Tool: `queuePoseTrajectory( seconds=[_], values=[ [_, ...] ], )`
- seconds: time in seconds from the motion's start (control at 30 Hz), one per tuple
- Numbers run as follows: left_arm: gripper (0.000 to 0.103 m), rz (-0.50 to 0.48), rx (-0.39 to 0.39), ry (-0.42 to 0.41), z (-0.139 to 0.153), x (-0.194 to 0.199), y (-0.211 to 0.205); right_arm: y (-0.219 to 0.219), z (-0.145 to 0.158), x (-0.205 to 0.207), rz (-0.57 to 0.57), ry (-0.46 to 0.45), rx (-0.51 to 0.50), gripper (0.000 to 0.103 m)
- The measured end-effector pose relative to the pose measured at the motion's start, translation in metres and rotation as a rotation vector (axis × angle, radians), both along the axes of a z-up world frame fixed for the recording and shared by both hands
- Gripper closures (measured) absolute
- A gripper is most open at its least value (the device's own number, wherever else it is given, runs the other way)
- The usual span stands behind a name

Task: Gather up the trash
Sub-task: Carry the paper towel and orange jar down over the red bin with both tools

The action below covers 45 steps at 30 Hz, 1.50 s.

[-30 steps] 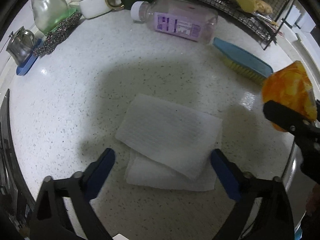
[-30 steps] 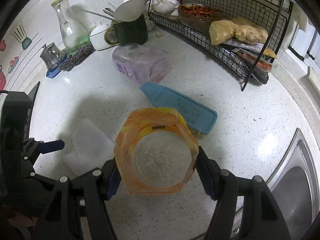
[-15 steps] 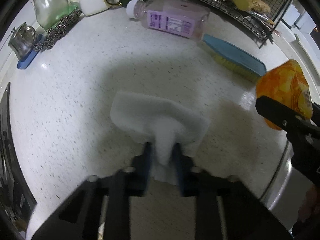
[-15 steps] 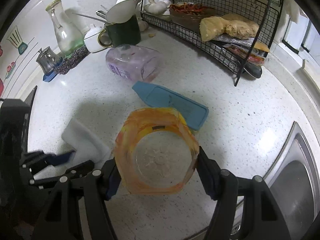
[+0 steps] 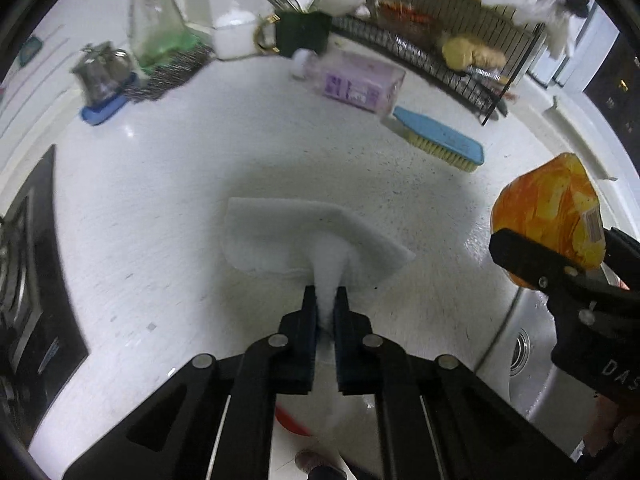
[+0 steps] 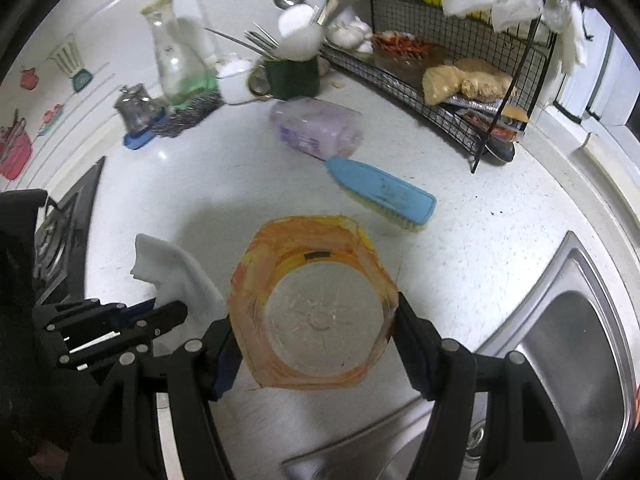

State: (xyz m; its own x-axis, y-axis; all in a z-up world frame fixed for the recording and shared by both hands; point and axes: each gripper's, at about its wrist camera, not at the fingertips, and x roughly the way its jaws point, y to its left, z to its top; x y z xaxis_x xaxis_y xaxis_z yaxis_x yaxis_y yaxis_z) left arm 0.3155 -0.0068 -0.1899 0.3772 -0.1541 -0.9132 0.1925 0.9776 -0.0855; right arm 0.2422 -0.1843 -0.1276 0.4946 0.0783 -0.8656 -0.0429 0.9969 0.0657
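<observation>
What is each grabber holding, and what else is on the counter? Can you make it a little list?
left gripper: shut on the white paper towel, pinching a bunched part
right gripper: shut on the orange bottle, its clear bottom facing the camera
counter: white, speckled
lying on counter: purple bottle on its side, blue scrub brush beside it
at the back: wire rack, green mug with utensils
sink: beside the right gripper

Left gripper (image 5: 325, 300) pinched tight, pointing steeply down; right gripper (image 6: 316, 320) clamped at mid width beside it.
</observation>
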Motion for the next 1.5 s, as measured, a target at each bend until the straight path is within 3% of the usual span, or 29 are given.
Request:
queuePoseTrajectory(
  seconds=[0.23,0.43,0.8,1.1,1.37,1.5],
  values=[
    [0.097,0.045,-0.031,-0.094,0.039,-0.055,0.053,0.038,0.03,-0.049,0.031,-0.067,-0.037,0.038],
    [0.097,0.066,-0.041,-0.148,0.056,-0.118,0.092,0.077,0.046,-0.102,0.043,-0.104,-0.051,0.038],
    [0.097,0.073,-0.045,-0.173,0.06,-0.229,0.139,0.13,0.038,-0.195,0.07,-0.101,-0.065,0.038],
    [0.097,0.096,-0.061,-0.085,0.034,-0.277,0.16,0.152,0.018,-0.235,0.103,-0.02,-0.057,0.038],
    [0.097,0.092,-0.049,0.046,-0.042,-0.285,0.159,0.153,-0.041,-0.243,0.092,0.072,-0.05,0.038],
    [0.097,0.086,-0.053,0.098,-0.084,-0.287,0.158,0.151,-0.085,-0.241,0.077,0.12,-0.048,0.039]
  ],
)
